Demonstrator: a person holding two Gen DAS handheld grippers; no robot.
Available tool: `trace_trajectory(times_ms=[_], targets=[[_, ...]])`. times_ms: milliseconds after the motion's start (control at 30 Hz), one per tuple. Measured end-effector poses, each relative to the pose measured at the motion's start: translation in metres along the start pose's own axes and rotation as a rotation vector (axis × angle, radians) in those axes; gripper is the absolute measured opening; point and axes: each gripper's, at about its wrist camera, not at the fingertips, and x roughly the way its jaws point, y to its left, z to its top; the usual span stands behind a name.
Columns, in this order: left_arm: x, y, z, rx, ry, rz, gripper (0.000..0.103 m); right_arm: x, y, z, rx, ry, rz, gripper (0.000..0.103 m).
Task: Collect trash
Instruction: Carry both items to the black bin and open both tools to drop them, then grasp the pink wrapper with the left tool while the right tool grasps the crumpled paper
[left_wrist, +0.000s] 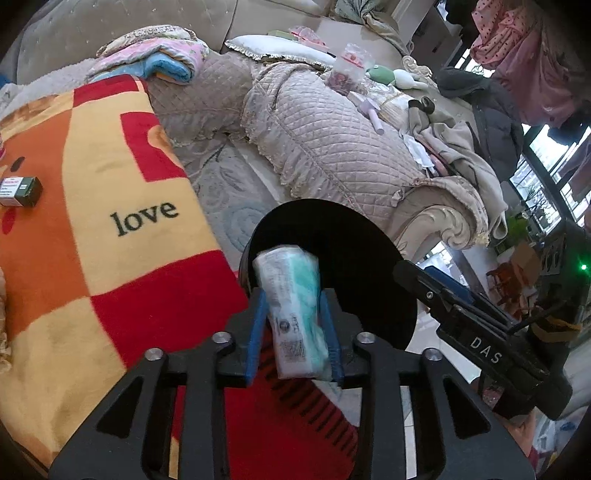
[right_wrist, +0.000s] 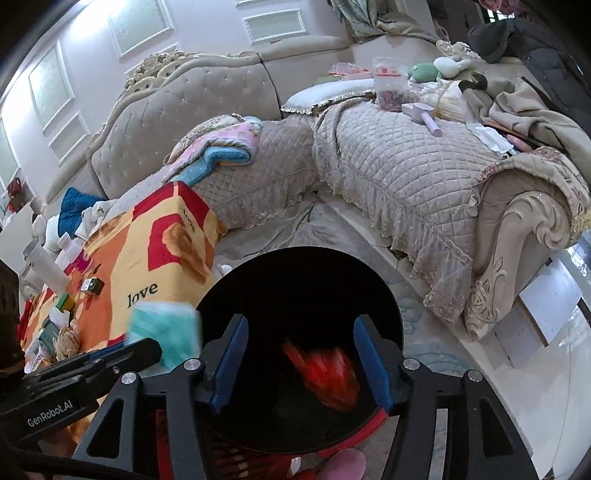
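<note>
My left gripper (left_wrist: 293, 301) is shut on a white and teal tissue pack (left_wrist: 291, 310) and holds it at the near rim of a round black trash bin (left_wrist: 354, 251). The pack also shows in the right wrist view (right_wrist: 166, 332), left of the bin (right_wrist: 295, 280). My right gripper (right_wrist: 299, 328) is open over the bin's mouth. A blurred red wrapper (right_wrist: 325, 376) is below it, inside the bin, free of the fingers. A small green and white box (left_wrist: 20, 190) lies on the "love" blanket (left_wrist: 110, 206).
The right gripper (left_wrist: 476, 317) shows beside the bin in the left wrist view. A quilted sofa (right_wrist: 406, 166) with clothes, a jar and toys curves behind the bin. More small items (right_wrist: 59, 306) lie on the blanket's left end.
</note>
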Motion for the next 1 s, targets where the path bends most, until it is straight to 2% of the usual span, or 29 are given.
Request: trace_trajectory(times_ms=[200, 400, 667, 1000], targets=[[-0.012, 0.007, -0.006, -0.017, 0.003, 0.025, 0.036, 0.002, 0.009, -0.006, -0.006, 0.017, 0.016, 0.058], [-0.033, 0.019, -0.017, -0.024, -0.017, 0.122, 0.036, 0.001, 0.027, -0.012, -0.024, 0.027, 0.047, 0.065], [-0.063, 0.047, -0.033, -0.057, -0.045, 0.245, 0.036, 0.001, 0.069, -0.022, -0.091, 0.051, 0.093, 0.067], [-0.105, 0.09, -0.06, -0.136, -0.065, 0.336, 0.036, 0.002, 0.124, -0.039, -0.179, 0.09, 0.16, 0.072]])
